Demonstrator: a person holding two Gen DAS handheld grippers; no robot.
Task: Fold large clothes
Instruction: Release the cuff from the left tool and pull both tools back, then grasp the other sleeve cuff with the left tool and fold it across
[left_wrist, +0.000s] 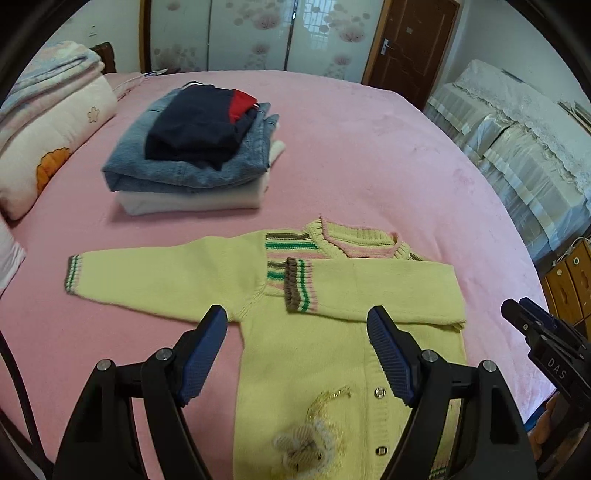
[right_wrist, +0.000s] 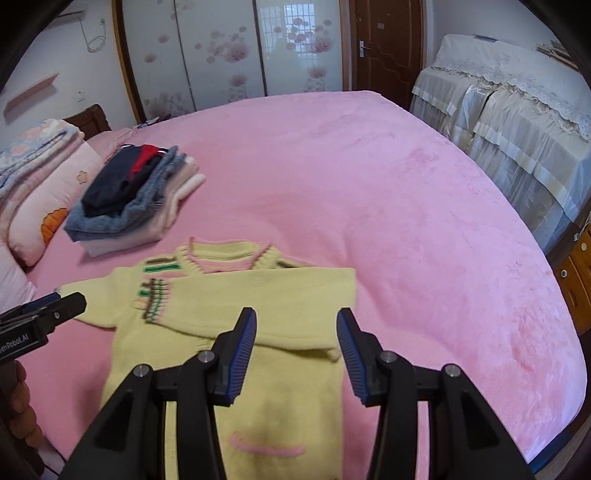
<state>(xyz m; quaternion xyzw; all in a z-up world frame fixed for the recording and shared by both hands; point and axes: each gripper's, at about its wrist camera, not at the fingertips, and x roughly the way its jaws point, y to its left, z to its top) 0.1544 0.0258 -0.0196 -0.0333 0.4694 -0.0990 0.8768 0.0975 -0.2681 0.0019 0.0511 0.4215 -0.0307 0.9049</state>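
A yellow knitted cardigan (left_wrist: 303, 369) (right_wrist: 280, 295) lies flat on the pink bed (left_wrist: 369, 147), buttons up. One sleeve (left_wrist: 388, 284) is folded across the chest, its striped cuff near the middle. The other sleeve (left_wrist: 155, 277) stretches out to the left. My left gripper (left_wrist: 297, 317) hangs above the cardigan's body, open, with nothing between its blue pads. My right gripper (right_wrist: 296, 317) hovers over the folded sleeve and right side, also open and holding nothing. Each gripper shows at the edge of the other's view: the right gripper (left_wrist: 517, 314) and the left gripper (right_wrist: 70, 299).
A stack of folded clothes (left_wrist: 192, 147) (right_wrist: 129, 195), dark top over denim over white, sits beyond the cardigan. Pillows and folded quilts (left_wrist: 48, 129) line the left edge. Cloth-covered furniture (left_wrist: 517, 147) stands past the bed's right side. The pink bed (right_wrist: 388, 203) spreads right of the cardigan.
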